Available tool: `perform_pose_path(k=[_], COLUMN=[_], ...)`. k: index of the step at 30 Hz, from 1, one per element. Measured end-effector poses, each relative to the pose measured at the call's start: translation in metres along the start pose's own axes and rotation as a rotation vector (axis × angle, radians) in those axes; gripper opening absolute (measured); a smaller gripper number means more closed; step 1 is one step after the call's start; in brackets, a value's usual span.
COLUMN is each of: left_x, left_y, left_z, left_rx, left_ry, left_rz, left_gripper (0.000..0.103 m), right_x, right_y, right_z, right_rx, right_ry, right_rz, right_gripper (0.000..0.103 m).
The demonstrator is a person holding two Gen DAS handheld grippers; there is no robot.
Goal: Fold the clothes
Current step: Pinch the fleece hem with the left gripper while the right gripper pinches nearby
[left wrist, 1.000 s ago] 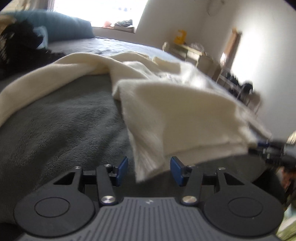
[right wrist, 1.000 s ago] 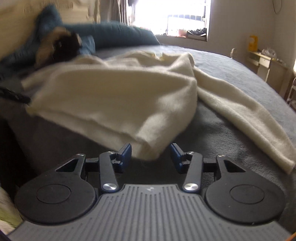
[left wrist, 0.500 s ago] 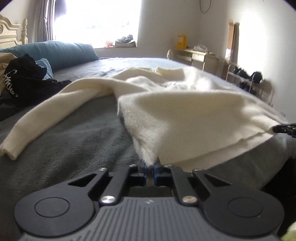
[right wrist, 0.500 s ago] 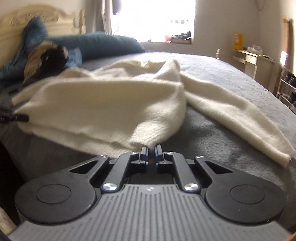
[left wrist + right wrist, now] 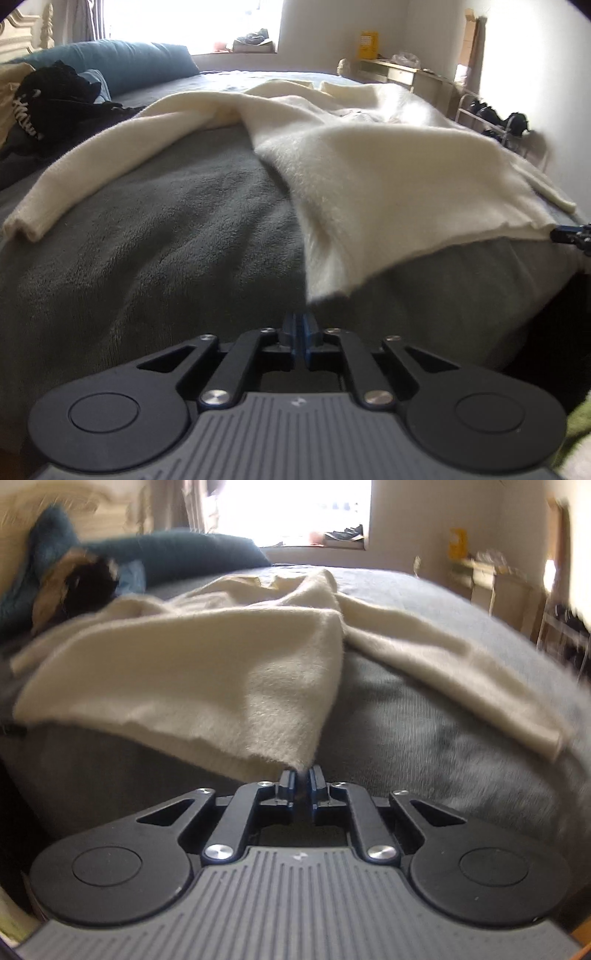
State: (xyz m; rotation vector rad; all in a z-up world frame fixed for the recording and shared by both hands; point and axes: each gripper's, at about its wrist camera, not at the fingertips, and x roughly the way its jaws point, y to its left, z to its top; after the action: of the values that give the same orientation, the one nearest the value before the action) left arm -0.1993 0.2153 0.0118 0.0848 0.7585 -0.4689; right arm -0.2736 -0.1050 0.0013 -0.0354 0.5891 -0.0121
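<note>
The left claw (image 5: 300, 325) is pressed together on the near hem corner of the cream sweater (image 5: 388, 184). The right claw (image 5: 301, 777) is pinched on the other hem corner of the sweater (image 5: 207, 686). The garment is spread over the grey blanket (image 5: 155, 251) on the bed, one sleeve (image 5: 92, 166) laid out leftward. Black clothing (image 5: 55, 103) is piled against a teal pillow (image 5: 125, 62).

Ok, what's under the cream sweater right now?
The grey blanket on the bed shows around the cream sweater and below its lifted hem. Anything beneath the sweater's body is covered.
</note>
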Motion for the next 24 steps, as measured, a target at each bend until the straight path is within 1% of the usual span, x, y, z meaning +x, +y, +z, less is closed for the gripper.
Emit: perform_pose_path(k=[1, 2, 3, 4, 5, 7, 10, 11, 14, 16, 17, 18, 19, 20, 21, 22, 24], left_x=[-0.005, -0.010, -0.014, -0.018, -0.022, -0.026, -0.023, -0.021, -0.009, -0.001, 0.003, 0.007, 0.011, 0.015, 0.019, 0.023, 0.031], left_y=[0.003, 0.005, 0.009, 0.012, 0.015, 0.022, 0.029, 0.031, 0.031, 0.031, 0.031, 0.031, 0.031, 0.031, 0.031, 0.031, 0.031], left_z=[0.000, 0.000, 0.001, 0.002, 0.004, 0.008, 0.017, 0.019, 0.024, 0.028, 0.029, 0.031, 0.033, 0.034, 0.036, 0.038, 0.041], left_rx=[-0.009, -0.023, -0.048, -0.073, -0.101, -0.163, -0.240, -0.257, -0.259, -0.261, -0.262, -0.262, -0.263, -0.264, -0.265, -0.265, -0.267], left_ry=[-0.009, -0.018, -0.028, -0.038, -0.050, -0.087, -0.125, -0.131, -0.113, -0.101, -0.095, -0.088, -0.082, -0.076, -0.070, -0.064, -0.052], left_rz=[-0.007, -0.020, -0.045, -0.070, -0.097, -0.150, -0.202, -0.212, -0.197, -0.188, -0.183, -0.178, -0.173, -0.168, -0.163, -0.158, -0.148], left_gripper=[0.020, 0.026, 0.033, 0.037, 0.046, 0.050, 0.051, 0.051, 0.050, 0.047, 0.040, 0.036, 0.029, 0.025, 0.025, 0.025, 0.025], right_x=[-0.006, -0.012, -0.018, -0.024, -0.029, -0.033, -0.030, -0.025, -0.008, 0.002, 0.006, 0.010, 0.013, 0.016, 0.017, 0.017, 0.012], right_y=[0.002, 0.005, 0.007, 0.009, 0.013, 0.020, 0.031, 0.035, 0.046, 0.052, 0.055, 0.057, 0.058, 0.057, 0.056, 0.055, 0.051], right_z=[-0.001, -0.002, -0.002, -0.003, -0.003, -0.001, 0.005, 0.006, 0.006, 0.004, 0.003, 0.002, 0.001, 0.001, 0.001, 0.001, 0.004], right_rx=[-0.033, -0.066, -0.099, -0.128, -0.164, -0.229, -0.307, -0.340, -0.456, -0.531, -0.568, -0.594, -0.617, -0.627, -0.628, -0.624, -0.607], right_ry=[-0.005, -0.010, -0.014, -0.024, -0.042, -0.080, -0.125, -0.127, -0.111, -0.094, -0.085, -0.078, -0.071, -0.061, -0.050, -0.050, -0.062], right_rz=[-0.013, -0.027, -0.040, -0.054, -0.063, -0.070, -0.064, -0.067, -0.078, -0.076, -0.078, -0.082, -0.085, -0.086, -0.084, -0.084, -0.083], right_gripper=[0.016, 0.019, 0.026, 0.028, 0.029, 0.034, 0.035, 0.035, 0.035, 0.034, 0.034, 0.030, 0.023, 0.016, 0.007, 0.005, 0.004])
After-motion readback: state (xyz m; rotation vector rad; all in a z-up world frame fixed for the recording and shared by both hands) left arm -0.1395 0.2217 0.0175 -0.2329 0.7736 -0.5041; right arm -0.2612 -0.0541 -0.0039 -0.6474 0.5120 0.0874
